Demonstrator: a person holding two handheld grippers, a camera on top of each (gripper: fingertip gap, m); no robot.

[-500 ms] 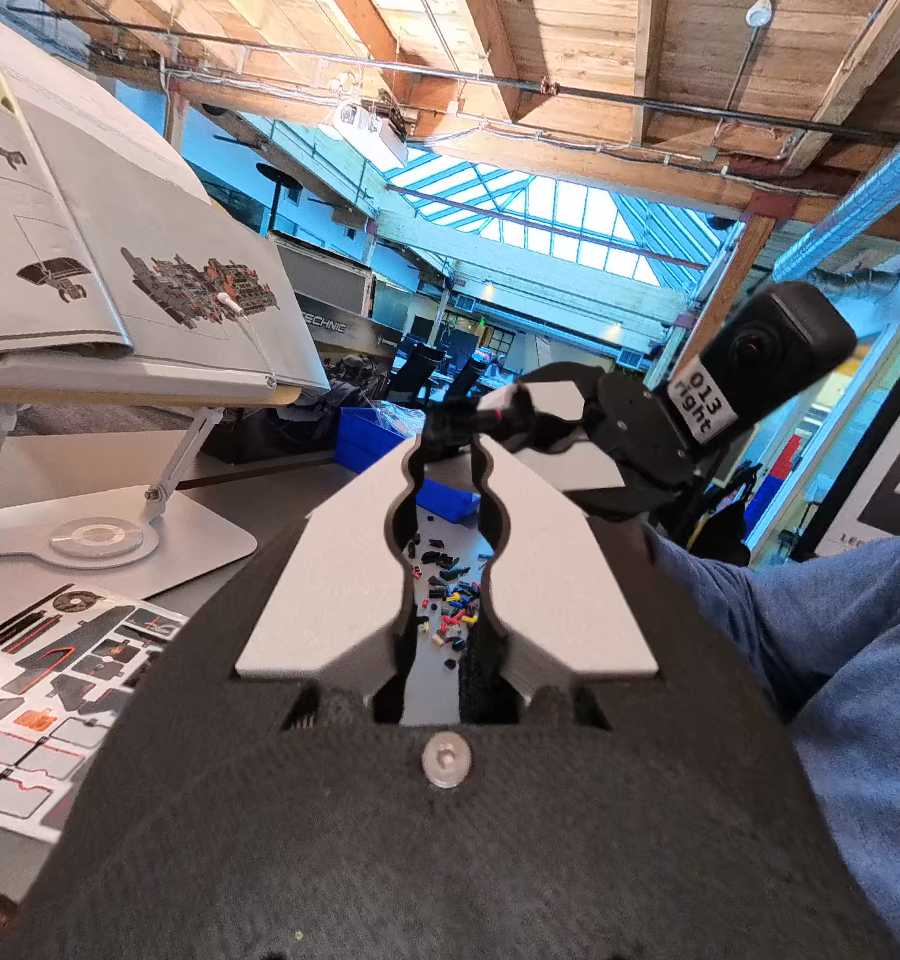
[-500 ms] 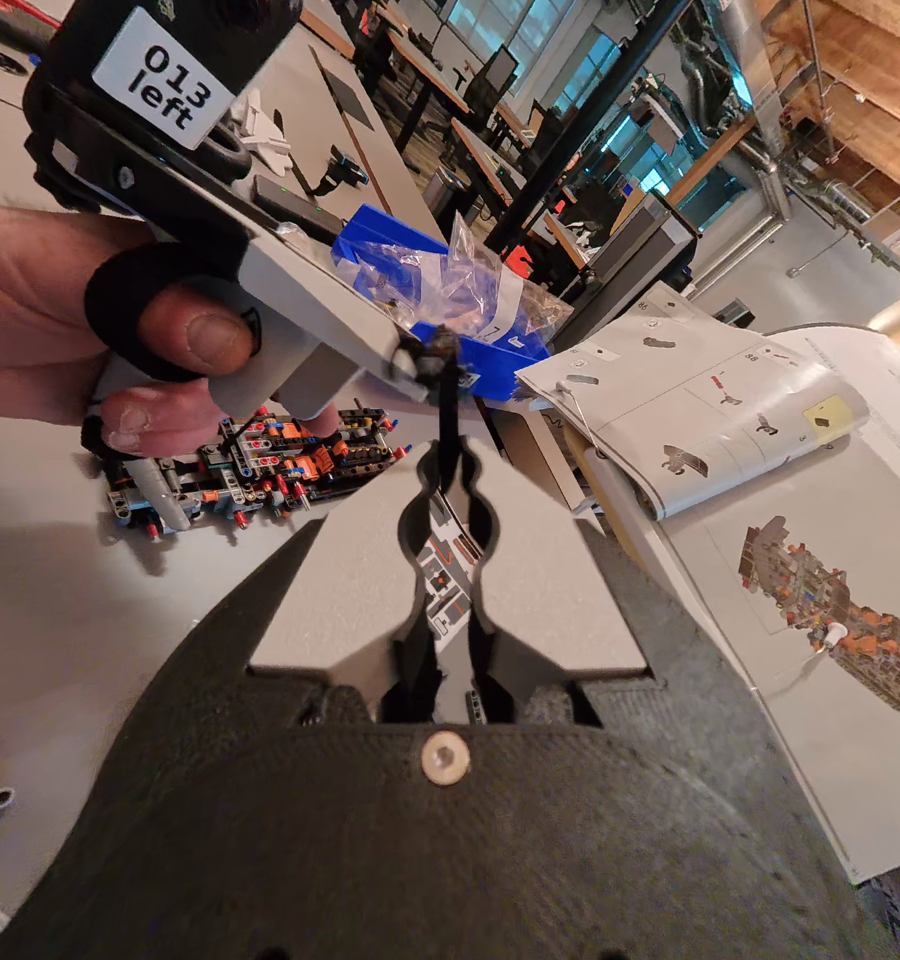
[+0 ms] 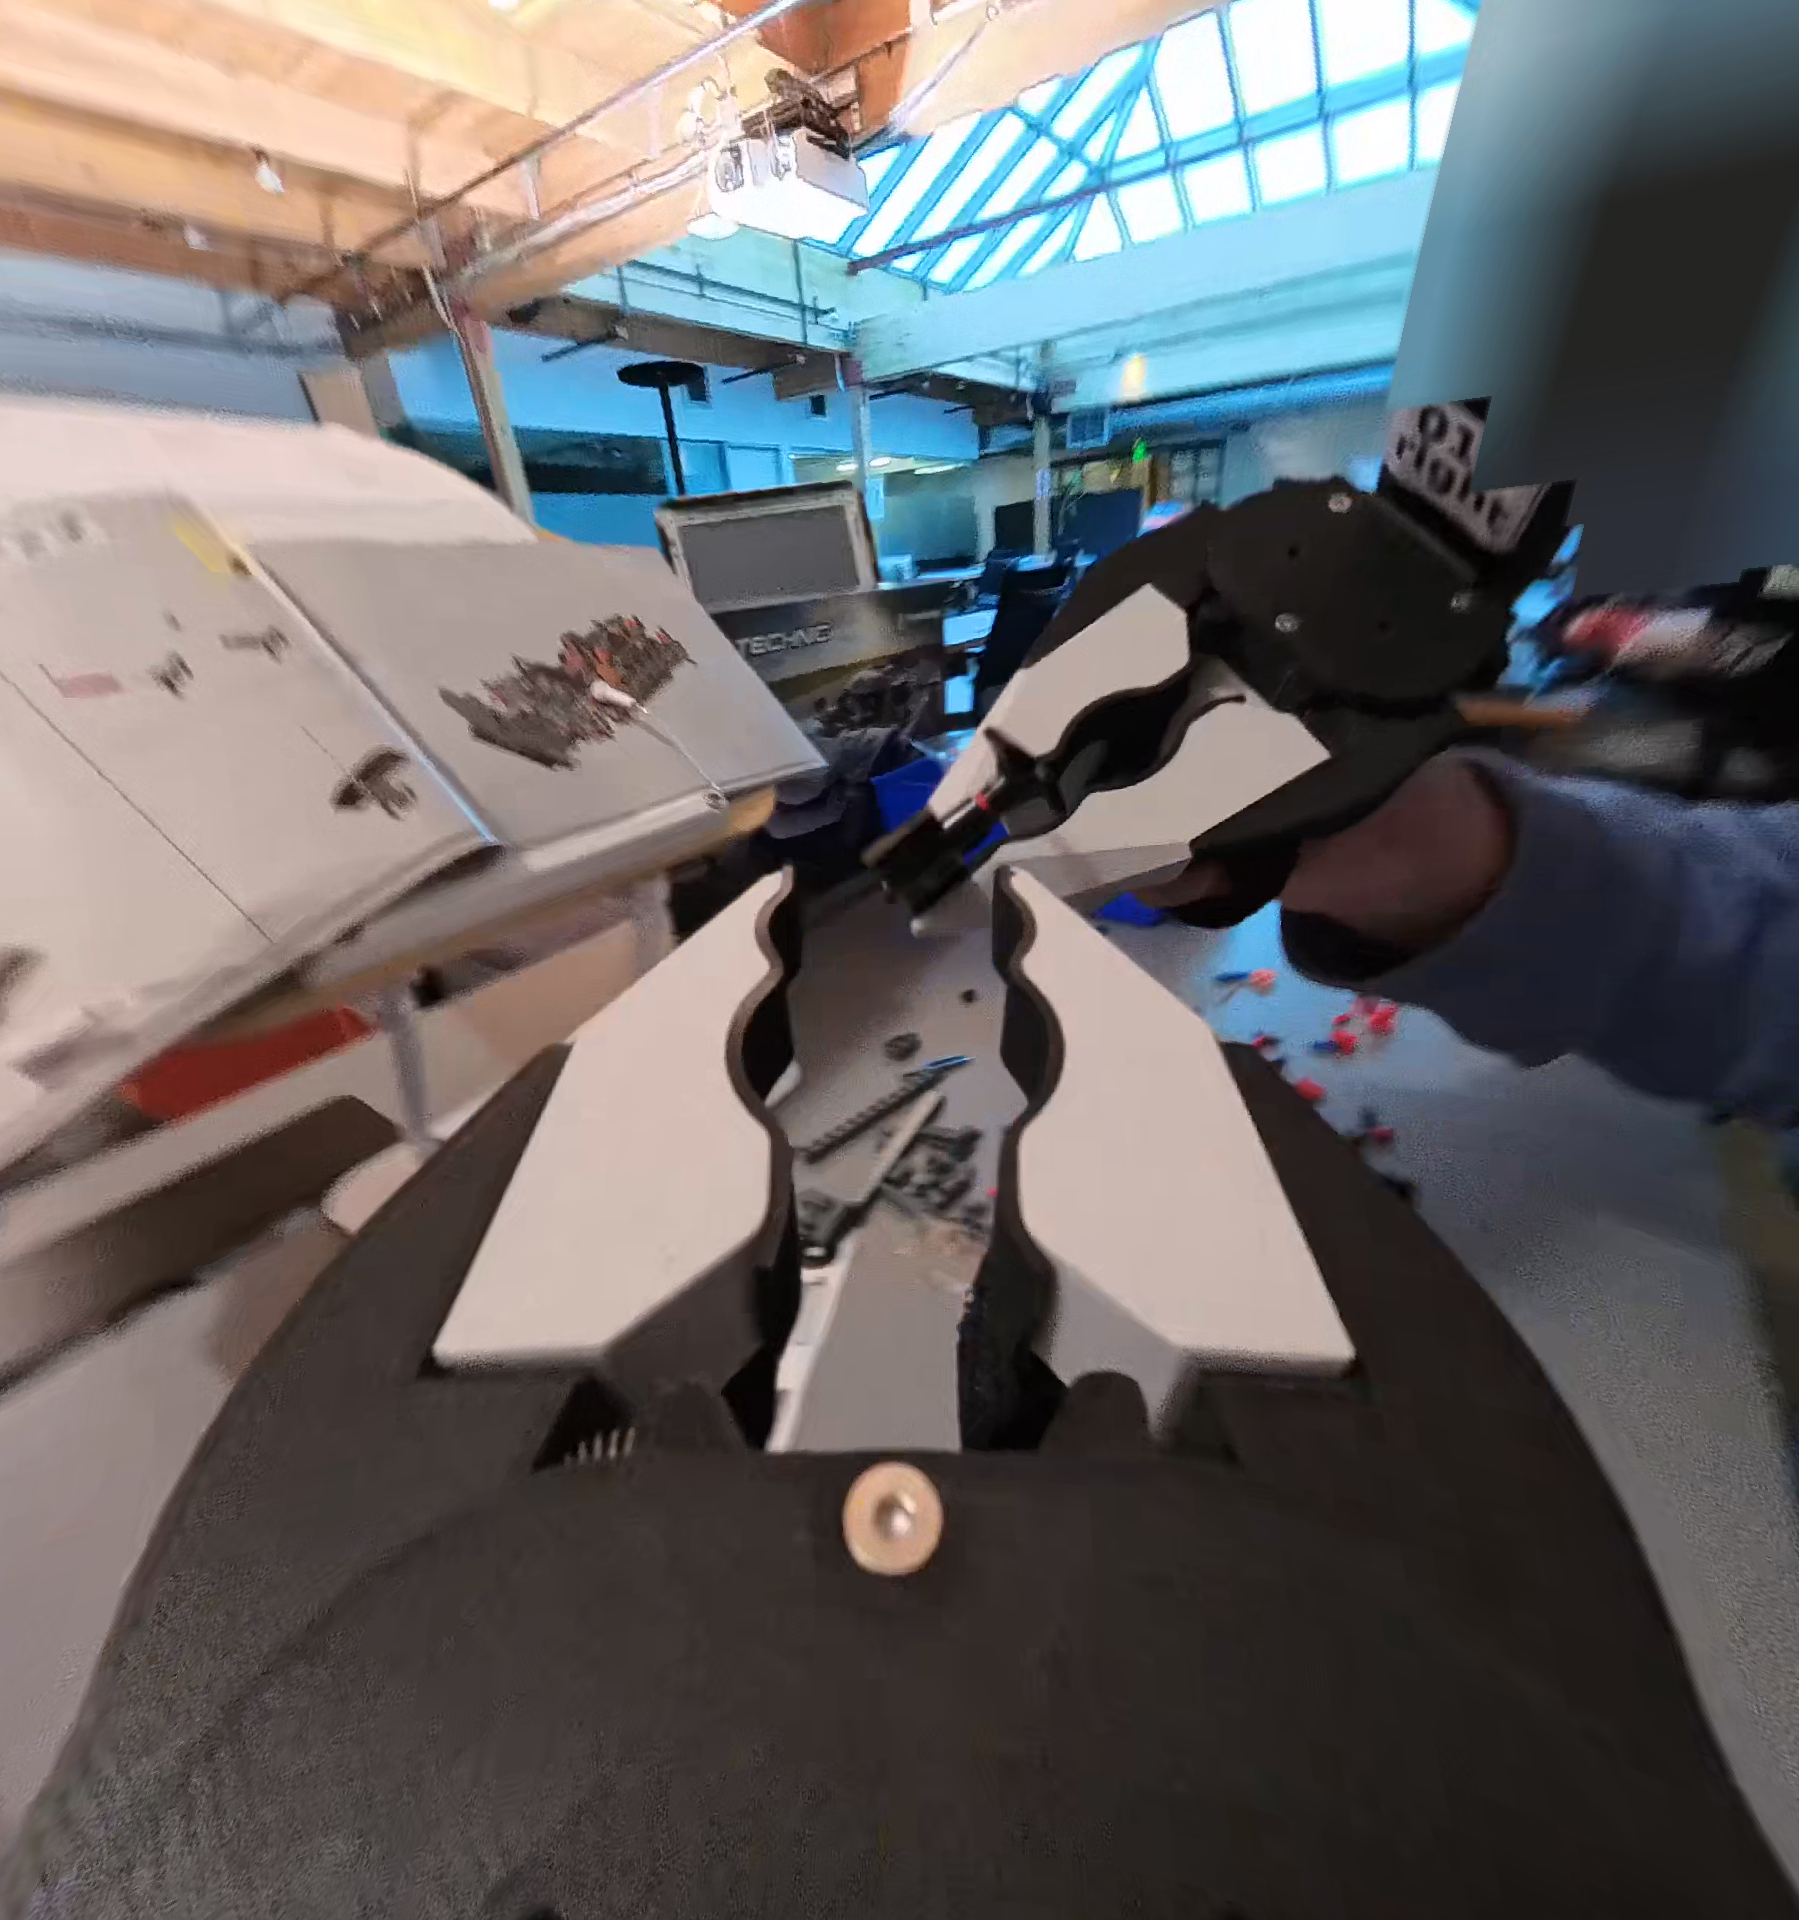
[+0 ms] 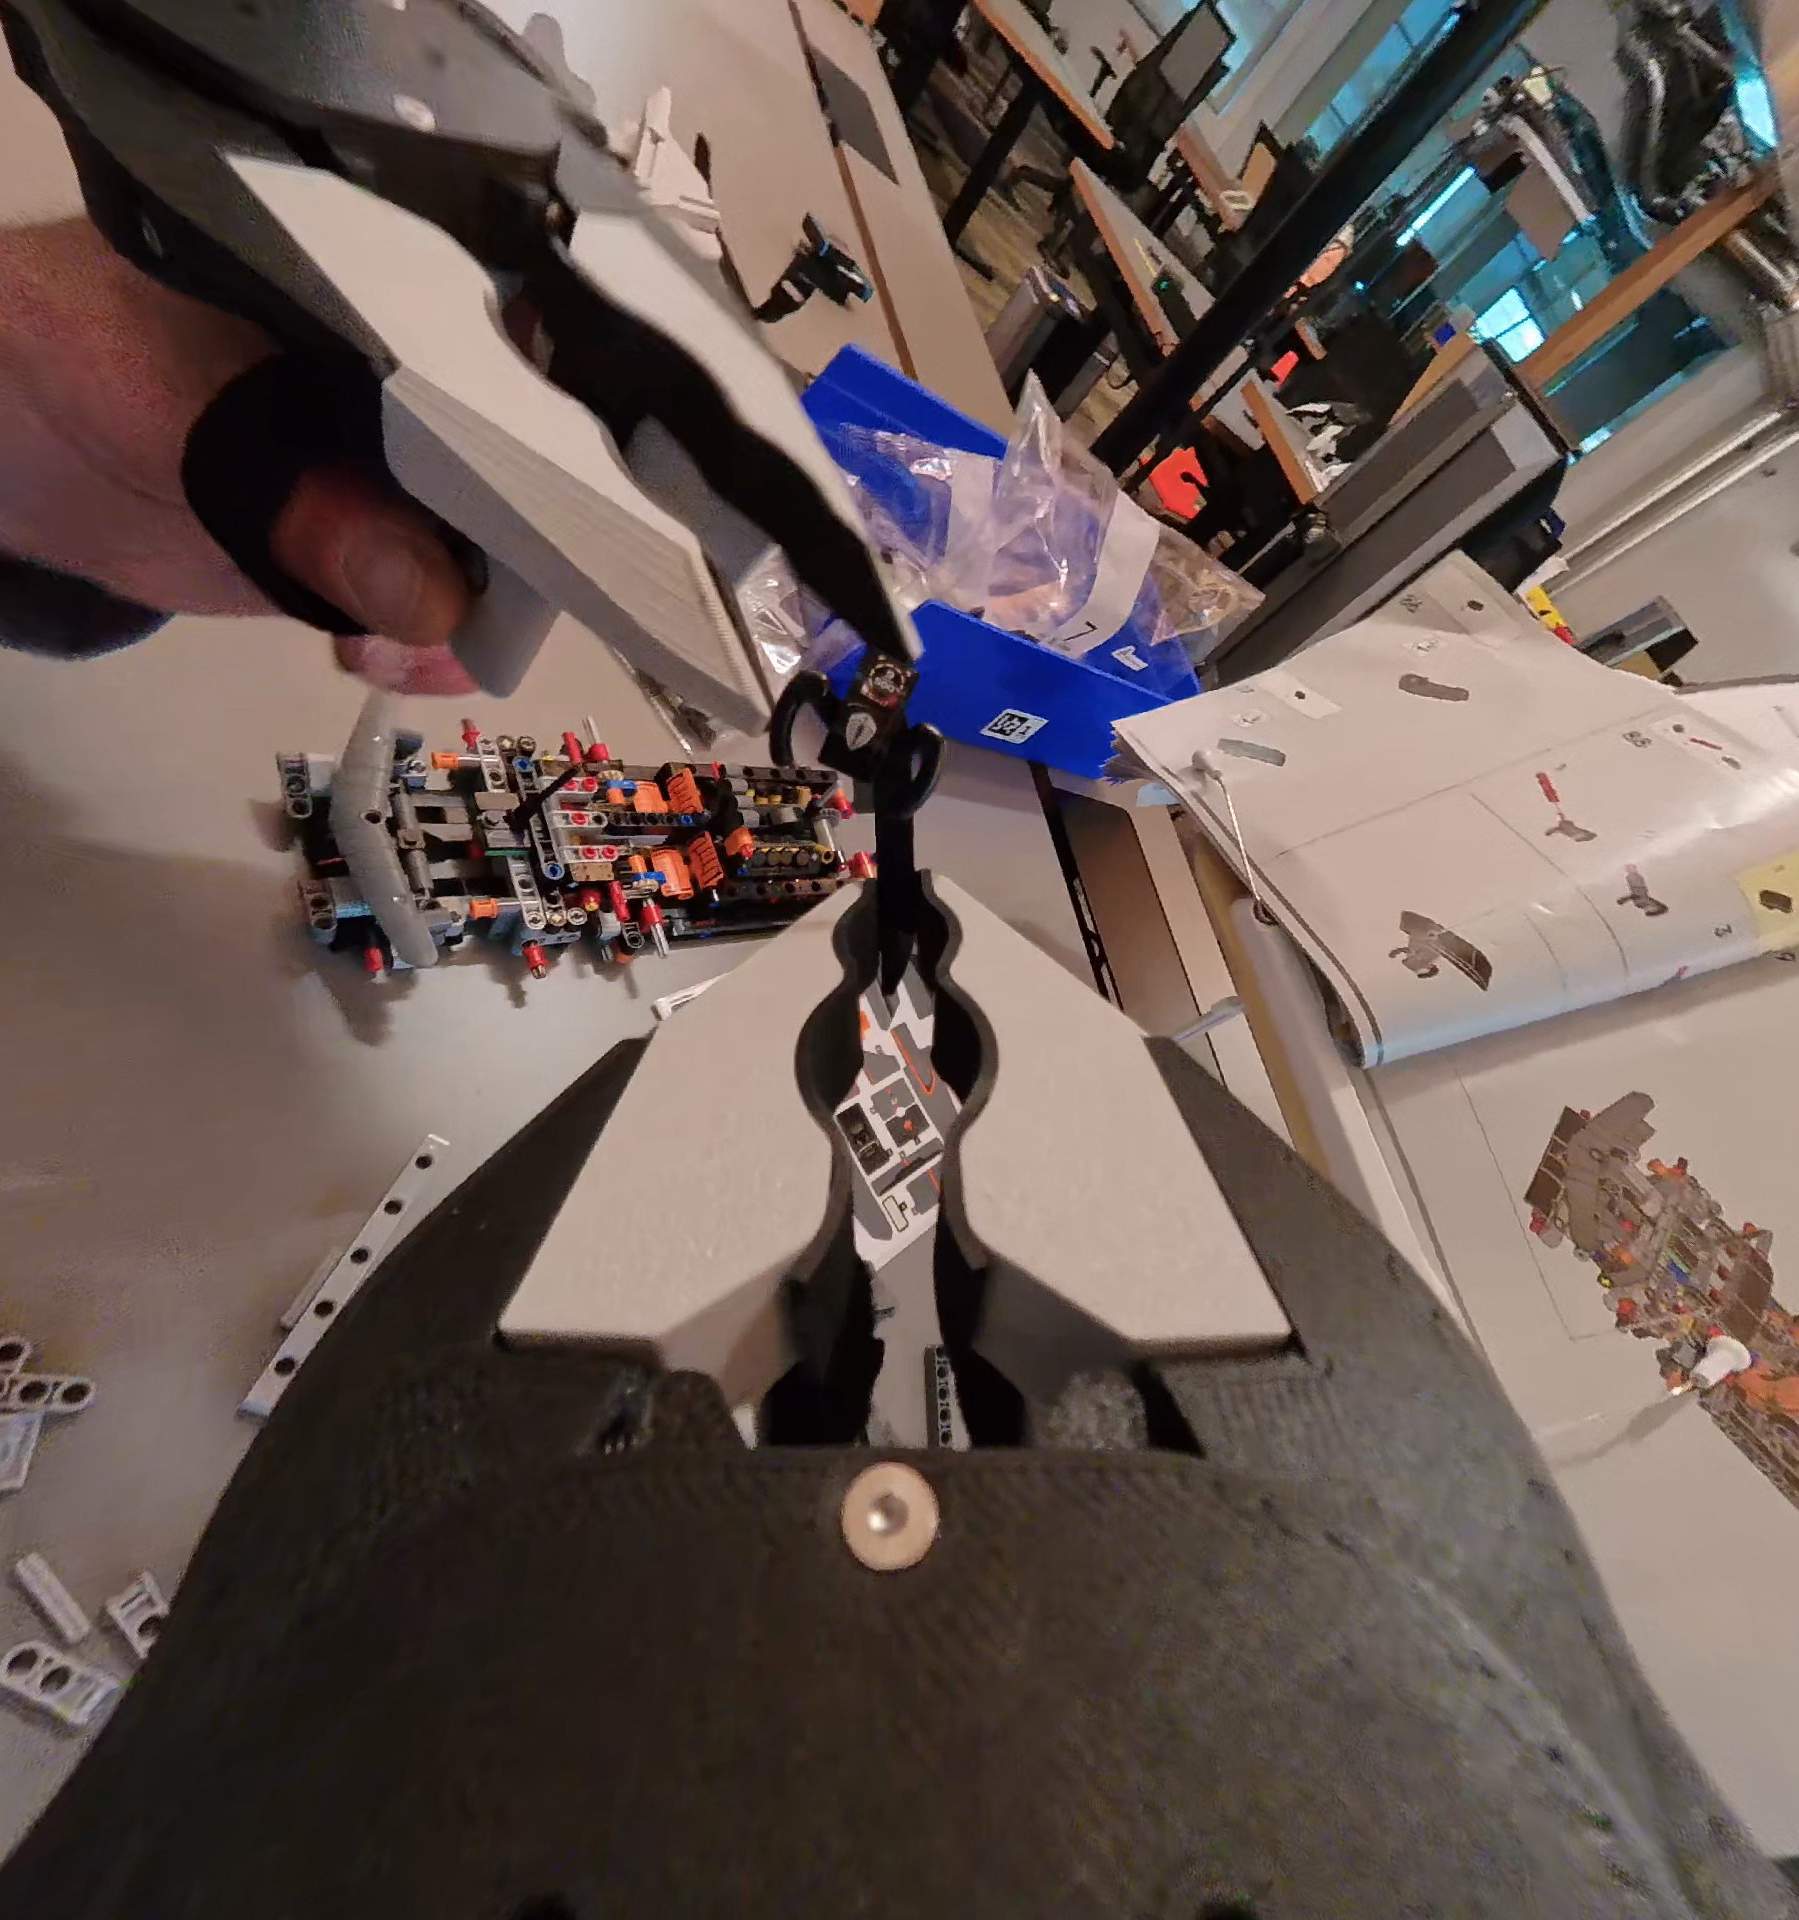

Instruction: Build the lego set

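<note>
Hold the black piece (image 4: 879, 748), pinched in the right gripper (image 4: 895, 896) in mid-air above the chassis build (image 4: 583, 831), dead steady, and line the spread-open left gripper (image 3: 895, 883) squarely over its top before squeezing.

Daylight pours through the skylight (image 3: 1165, 135); left wrist view smears with motion blur, edges bowing, soft shadows below.

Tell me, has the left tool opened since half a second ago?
Yes. The left tool now gapes, its fingers spread wide, the black part left in the right tool beyond it.
</note>
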